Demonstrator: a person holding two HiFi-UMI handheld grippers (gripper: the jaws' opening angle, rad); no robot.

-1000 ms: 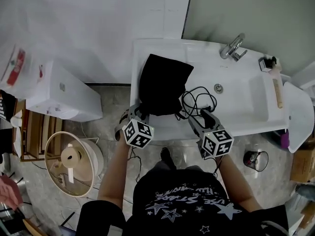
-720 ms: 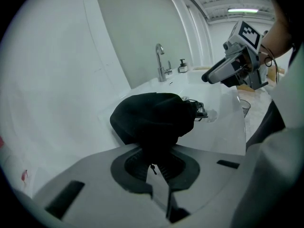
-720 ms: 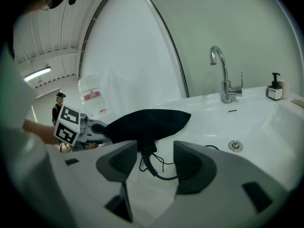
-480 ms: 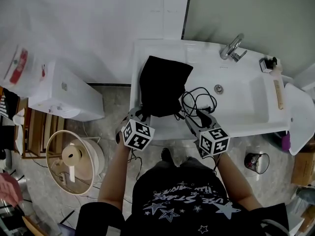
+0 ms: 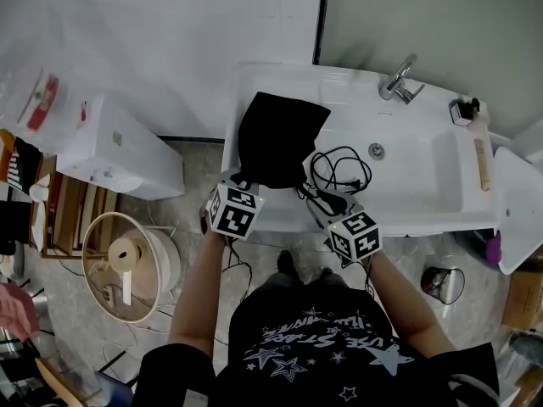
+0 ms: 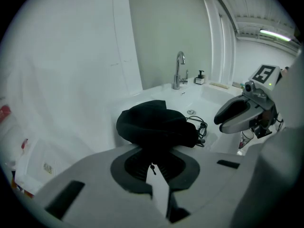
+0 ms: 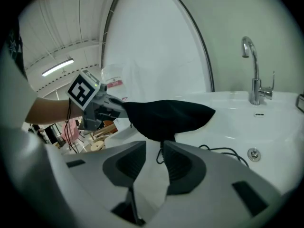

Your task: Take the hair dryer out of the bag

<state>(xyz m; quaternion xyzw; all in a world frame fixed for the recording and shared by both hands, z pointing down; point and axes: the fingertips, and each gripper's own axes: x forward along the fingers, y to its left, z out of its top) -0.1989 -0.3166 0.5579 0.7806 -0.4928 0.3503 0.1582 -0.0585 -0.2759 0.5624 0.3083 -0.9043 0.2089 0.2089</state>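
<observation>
Nearest, on the floor either side of the person, are a round cream ring-framed object (image 5: 127, 265) at the left and a small dark bin (image 5: 441, 279) at the right. A white box-like unit (image 5: 114, 153) stands just beside the left end of the white sink worktop (image 5: 254, 87).

At the worktop's near edge, the left claw (image 5: 243, 181) (image 6: 152, 158) is closed tight on the near rim of the black bag (image 5: 276, 134), lifting that edge. The right claw (image 5: 319, 200) (image 7: 153, 148) sits just beside it. Its jaws are closing but have a gap between them. A thin black strand (image 7: 160, 156) hanging from the bag runs down through that gap, and the pads are not pressing on it.

The hair dryer's body does not show, and the bulging bag covers whatever is inside. The bag lies on the left part of the worktop. Its long axis runs from the near rim toward the back wall, and its far end leans slightly right.

A loosely coiled black cord (image 5: 339, 170) lies touching the bag's right side. It sits between the right claw and the basin (image 5: 424, 176), and one end leads toward the bag.

Beyond are the drain (image 5: 377, 151), then the chrome faucet (image 5: 399, 80) at the back rim, and a small dark item (image 5: 462, 108) at the far right corner.
</observation>
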